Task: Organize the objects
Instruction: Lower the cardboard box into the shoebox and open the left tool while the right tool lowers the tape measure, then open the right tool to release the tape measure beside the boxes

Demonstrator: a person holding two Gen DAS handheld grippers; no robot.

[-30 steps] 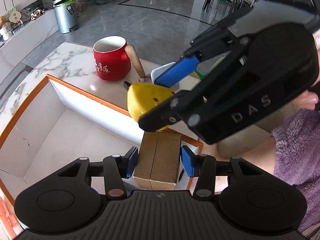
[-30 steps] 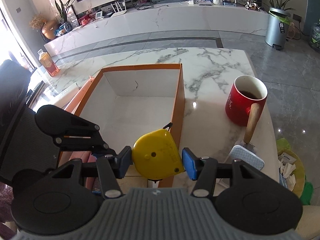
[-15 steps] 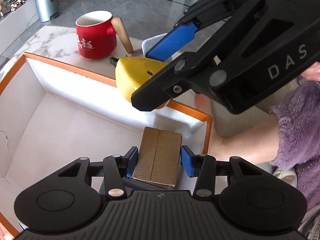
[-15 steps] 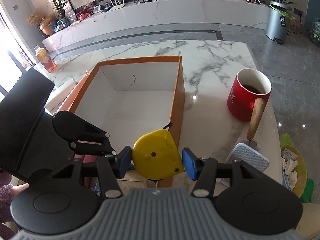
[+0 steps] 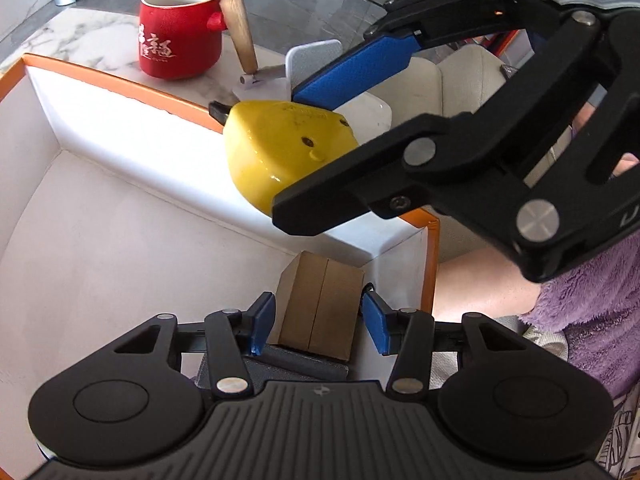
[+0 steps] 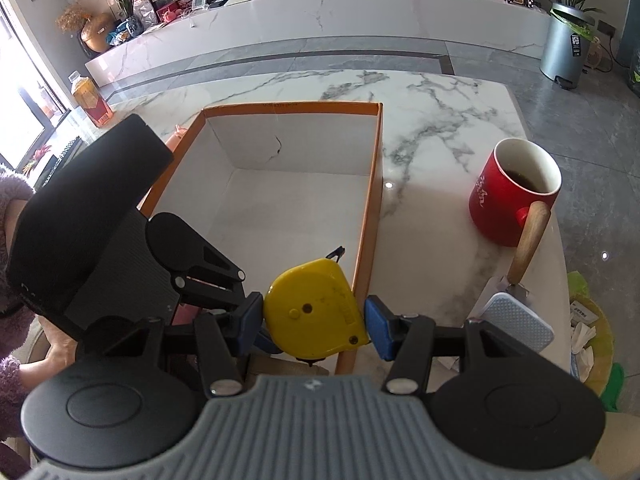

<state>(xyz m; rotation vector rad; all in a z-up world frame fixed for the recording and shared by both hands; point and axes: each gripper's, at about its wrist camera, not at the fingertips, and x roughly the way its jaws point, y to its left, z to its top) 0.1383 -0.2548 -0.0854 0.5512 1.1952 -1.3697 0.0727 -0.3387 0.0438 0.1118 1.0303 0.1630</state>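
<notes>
My left gripper (image 5: 318,322) is shut on a small gold box (image 5: 318,306) and holds it low inside the near right corner of the white, orange-rimmed box (image 5: 120,84). My right gripper (image 6: 314,322) is shut on a yellow tape measure (image 6: 316,312), held above the orange box's near right rim (image 6: 370,216). In the left wrist view the right gripper (image 5: 320,152) and the tape measure (image 5: 280,148) hang just above and beyond the gold box. The left gripper's body (image 6: 120,240) shows at the left of the right wrist view.
A red mug (image 6: 516,192) with a wooden handle stands on the marble table (image 6: 440,120) right of the box. A white-headed brush (image 6: 516,322) lies near the table's right edge. A grey object (image 5: 280,364) lies under the gold box. A bin (image 6: 564,40) stands on the floor.
The left gripper has carried the gold box over the rim and down into the box's corner. The right gripper with the tape measure has moved slightly closer over the box rim.
</notes>
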